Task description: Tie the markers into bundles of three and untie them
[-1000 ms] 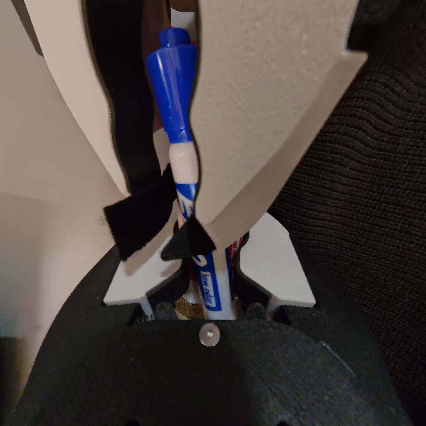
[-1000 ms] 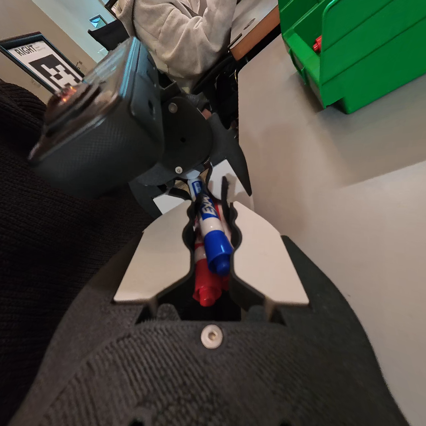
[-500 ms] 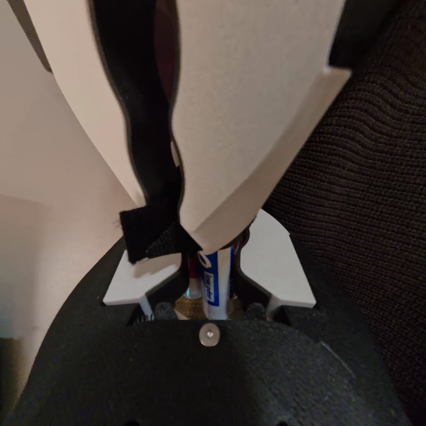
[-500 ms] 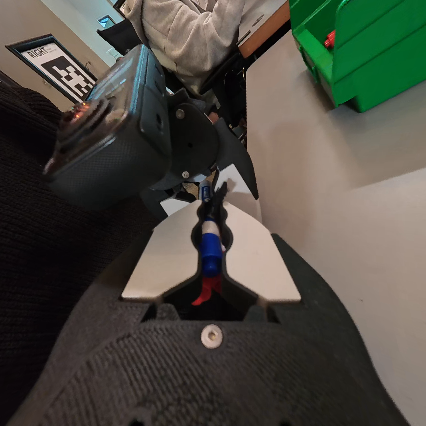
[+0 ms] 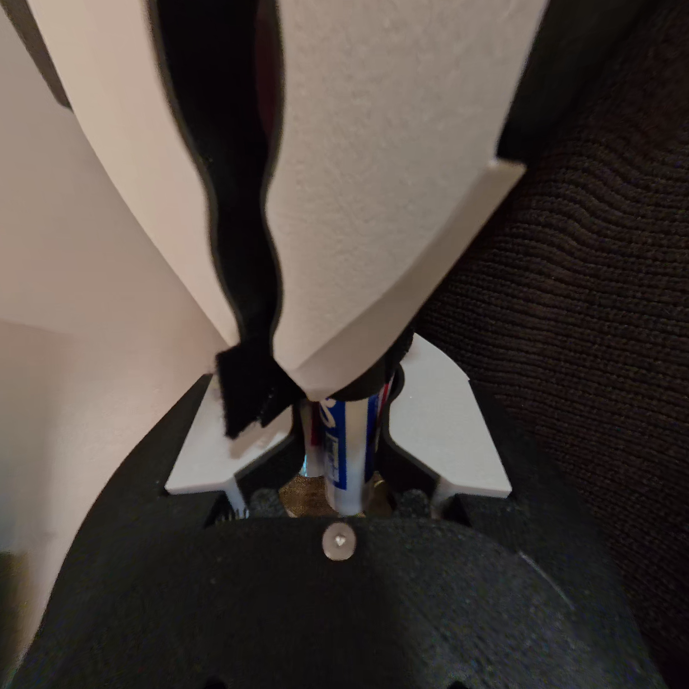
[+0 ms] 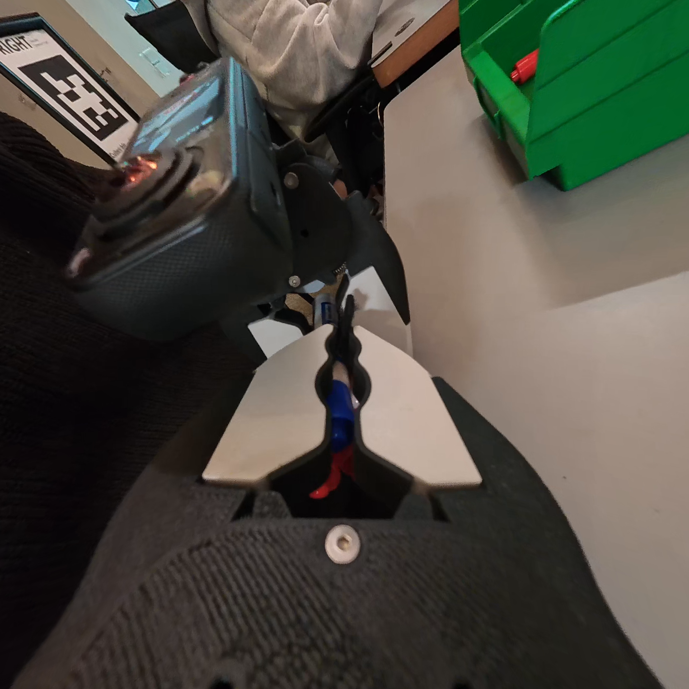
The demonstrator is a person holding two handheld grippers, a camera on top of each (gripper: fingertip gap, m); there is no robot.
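The right gripper [image 6: 345, 373] is closing tight around the blue marker [image 6: 340, 408] and a red marker [image 6: 332, 481], caps toward the camera. The left gripper [image 5: 345, 425] is clamping the barrels' other end. At 12 o'clock the right gripper's fingers [image 5: 373, 186] are hiding the blue cap that showed a second ago; the red marker seems mostly hidden. A green bin [image 6: 596, 93] is sitting at 1 o'clock.
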